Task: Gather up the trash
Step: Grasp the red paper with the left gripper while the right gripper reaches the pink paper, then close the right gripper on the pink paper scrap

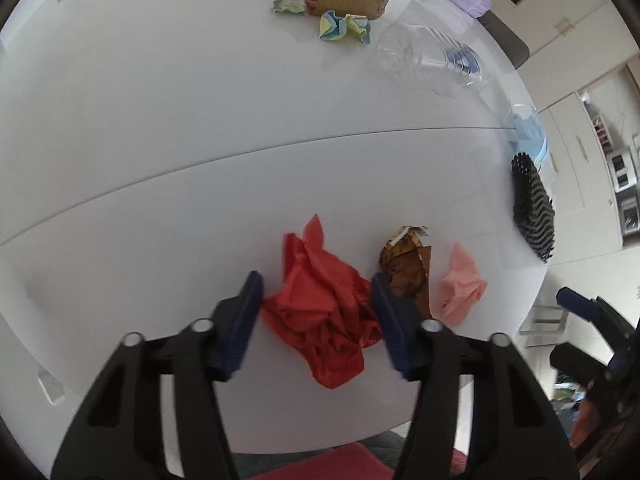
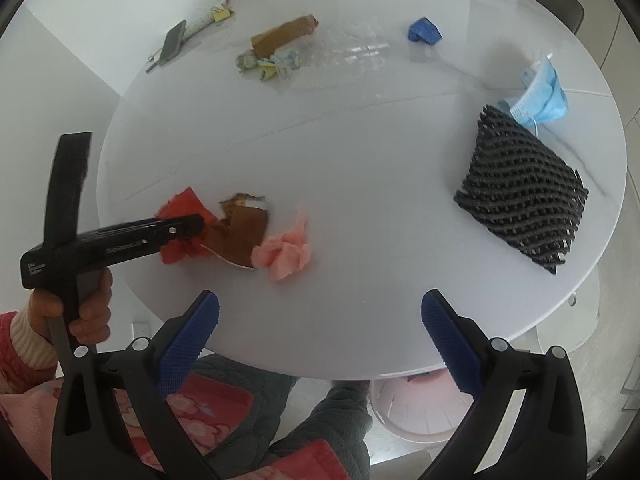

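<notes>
A crumpled red paper (image 1: 320, 312) lies on the white round table (image 1: 200, 120) near its front edge. My left gripper (image 1: 316, 320) straddles it, jaws on either side, closing in but still spread as wide as the paper. The red paper (image 2: 178, 208) also shows in the right wrist view, partly hidden by the left gripper (image 2: 192, 226). Beside it lie a brown wrapper (image 1: 408, 268) and a pink tissue (image 1: 460, 288). My right gripper (image 2: 320, 340) is open and empty, above the table's front edge.
A black foam net (image 2: 520, 196) and a blue face mask (image 2: 540, 96) lie at the right. A cardboard piece (image 2: 284, 36), coloured paper balls (image 2: 272, 62), a clear plastic bottle (image 1: 432, 60) and a blue scrap (image 2: 424, 32) lie farther back. A pink bin (image 2: 420, 408) stands under the table.
</notes>
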A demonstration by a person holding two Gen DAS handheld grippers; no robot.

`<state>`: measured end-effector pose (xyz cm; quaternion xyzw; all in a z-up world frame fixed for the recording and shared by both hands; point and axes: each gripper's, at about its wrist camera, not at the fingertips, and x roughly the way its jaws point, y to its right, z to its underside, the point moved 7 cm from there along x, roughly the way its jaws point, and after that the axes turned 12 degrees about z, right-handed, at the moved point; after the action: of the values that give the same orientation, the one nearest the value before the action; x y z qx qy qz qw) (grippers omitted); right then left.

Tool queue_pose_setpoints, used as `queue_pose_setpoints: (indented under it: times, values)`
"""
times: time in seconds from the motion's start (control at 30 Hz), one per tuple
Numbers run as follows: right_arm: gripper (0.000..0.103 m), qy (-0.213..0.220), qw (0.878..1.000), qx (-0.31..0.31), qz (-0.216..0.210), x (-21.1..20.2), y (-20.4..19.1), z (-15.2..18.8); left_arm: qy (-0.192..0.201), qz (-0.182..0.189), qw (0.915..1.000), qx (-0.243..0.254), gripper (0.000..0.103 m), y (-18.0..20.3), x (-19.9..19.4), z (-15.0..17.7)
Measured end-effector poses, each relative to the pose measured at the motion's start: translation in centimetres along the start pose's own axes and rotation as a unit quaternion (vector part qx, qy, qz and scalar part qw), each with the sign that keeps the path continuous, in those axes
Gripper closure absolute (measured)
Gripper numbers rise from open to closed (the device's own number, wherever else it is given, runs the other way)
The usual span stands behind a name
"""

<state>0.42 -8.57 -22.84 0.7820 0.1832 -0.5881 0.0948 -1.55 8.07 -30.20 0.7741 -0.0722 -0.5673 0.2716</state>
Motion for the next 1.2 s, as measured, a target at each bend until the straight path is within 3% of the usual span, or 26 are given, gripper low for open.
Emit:
queue_pose_setpoints:
  times: [0.17, 0.3, 0.5, 0.6, 0.77, 0.9, 1.0, 1.1, 1.2]
  values:
    - [0.003, 0.022, 1.000, -0.018, -0.006, -0.4, -2.0, -1.5, 0.011, -0.013, 0.9998, 0.010, 0.063, -0.1, -0.7, -0.9]
    - [0.006, 0.018, 0.999, -0.024, 0.010, 2.0, -2.7, -2.1, 0.028, -0.026, 0.9990, 0.022, 0.064, -0.5, -2.5, -2.6]
    - [0.022, -0.018, 0.999, -0.038, 0.033, 6.1, -3.6, -2.0, 0.043, -0.030, 0.9977, 0.042, 0.064, -1.1, -5.7, -4.5]
    - [0.035, -0.029, 0.998, -0.036, 0.039, 7.0, -4.0, -2.2, 0.041, -0.031, 0.9972, 0.054, 0.064, -1.0, -6.4, -5.2]
    - [0.072, -0.031, 0.998, -0.019, 0.052, 6.9, -3.5, -1.9, 0.032, -0.042, 0.9932, 0.104, 0.063, 0.4, -6.2, -5.9]
    - [0.074, -0.027, 0.999, 0.029, 0.031, 6.3, -1.8, -1.3, 0.020, -0.033, 0.9901, 0.135, 0.063, 2.4, -5.6, -6.1]
    - [0.074, -0.005, 0.998, 0.064, 0.020, 4.3, 0.1, -0.7, 0.015, -0.026, 0.9850, 0.170, 0.063, 5.2, -5.1, -5.8]
    - [0.074, 0.017, 0.994, 0.101, 0.026, 1.4, 2.8, 0.4, 0.003, -0.008, 0.9743, 0.225, 0.063, 9.4, -4.4, -4.8]
    - [0.074, 0.041, 0.989, 0.137, 0.049, -1.9, 6.4, 2.6, -0.017, 0.030, 0.9578, 0.285, 0.063, 15.0, -3.0, -2.8]
